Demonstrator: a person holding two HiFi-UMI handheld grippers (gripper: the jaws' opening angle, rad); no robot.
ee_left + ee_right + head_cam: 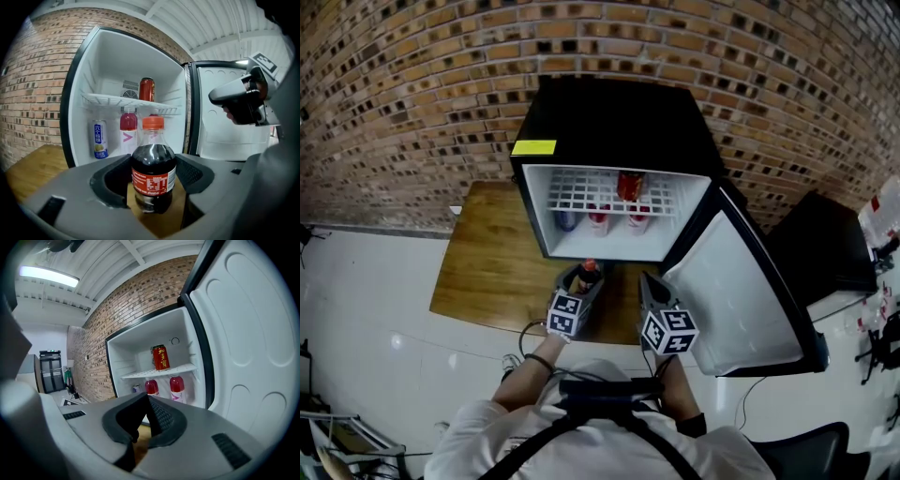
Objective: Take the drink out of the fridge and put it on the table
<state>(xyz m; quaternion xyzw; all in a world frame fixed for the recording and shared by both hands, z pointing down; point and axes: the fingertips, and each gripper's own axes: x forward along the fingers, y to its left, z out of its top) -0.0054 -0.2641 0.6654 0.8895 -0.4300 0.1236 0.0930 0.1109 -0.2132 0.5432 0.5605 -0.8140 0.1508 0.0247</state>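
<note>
Left gripper [152, 174] jaws clamped on cola bottle [153, 161] above wooden surface [487, 272], right gripper [146, 411] jaws closed, empty, facing open fridge [609, 122]

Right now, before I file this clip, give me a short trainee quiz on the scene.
1. True or false: the left gripper holds a cola bottle.
2. How many drinks stand on the fridge's wire shelf?
3. The right gripper's jaws are: A) apart, B) together and empty, C) on a can.
Key: 1 true; 2 one, a red can; 3 B.
</note>
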